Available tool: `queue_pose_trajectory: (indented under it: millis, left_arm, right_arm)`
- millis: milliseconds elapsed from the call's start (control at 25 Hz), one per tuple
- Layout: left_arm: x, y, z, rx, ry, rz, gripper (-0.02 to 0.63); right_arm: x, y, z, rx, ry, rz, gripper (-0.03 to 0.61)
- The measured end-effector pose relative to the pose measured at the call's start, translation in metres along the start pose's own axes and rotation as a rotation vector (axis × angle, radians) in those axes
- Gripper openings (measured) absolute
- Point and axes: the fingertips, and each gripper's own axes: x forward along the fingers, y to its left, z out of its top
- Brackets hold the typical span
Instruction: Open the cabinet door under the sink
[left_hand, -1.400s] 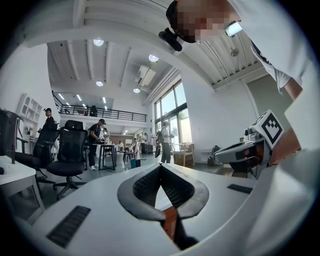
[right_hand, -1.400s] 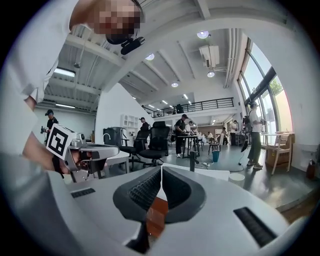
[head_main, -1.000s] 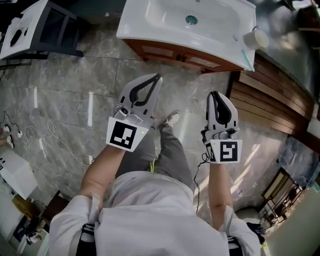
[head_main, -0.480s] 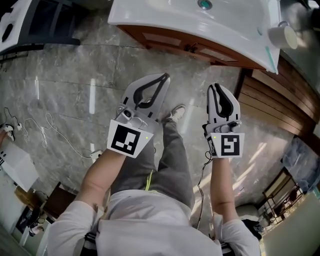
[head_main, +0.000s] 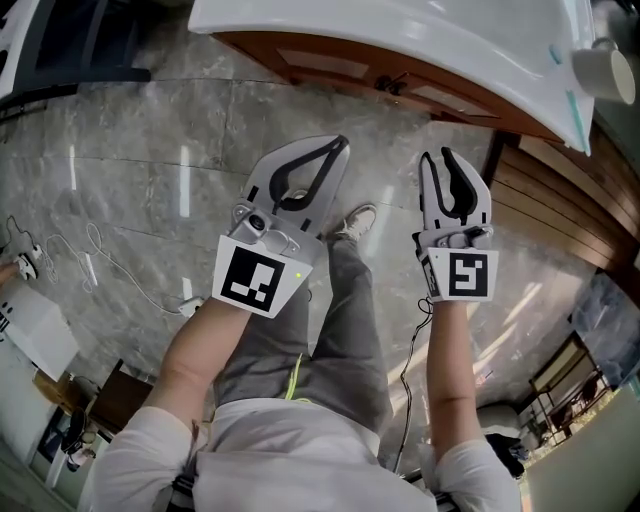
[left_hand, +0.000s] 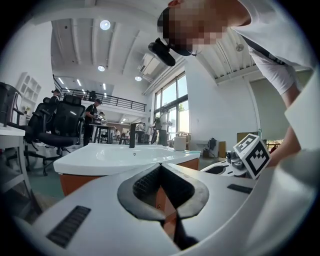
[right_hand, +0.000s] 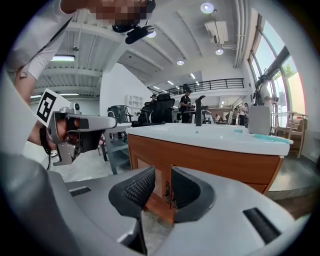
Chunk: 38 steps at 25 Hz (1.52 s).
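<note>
— Grey stone floor (head_main: 120, 150) underfoot, cables (head_main: 90, 260) trailing at left. Where is the cabinet (head_main: 330, 65)?
— Straight ahead, its wooden doors (right_hand: 150, 172) shut beneath the white sink (head_main: 450, 40), with handles (right_hand: 167, 192) at the centre seam.
— And the claws?
— Both hover short of it, touching nothing. The left gripper (head_main: 338, 142) has its tips pressed together, empty. The right gripper (head_main: 436, 155) holds its jaws slightly apart, the handles showing through the gap. Behind lies a tall, bright hall with office chairs (left_hand: 60, 125).
</note>
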Motion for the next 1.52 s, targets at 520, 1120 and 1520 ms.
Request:
queue_pose_trajectory:
  millis: [520,1120,1520]
  left_arm:
    - [0.033,0.019,-0.094,0.018,0.001,-0.004,0.009]
    - [0.060,0.035,-0.174,0.039,-0.034,-0.012,0.009]
    - [0.071,0.046,-0.207,0.040,-0.051,-0.014,0.009]
  right_arm:
    - [0.087,-0.012,-0.095,-0.057,0.020,0.032,0.114]
    - [0.156,-0.024,-0.172,-0.112,0.016,0.017,0.135]
    - [0.186,-0.036,-0.198,-0.138,0.015,0.004,0.135]
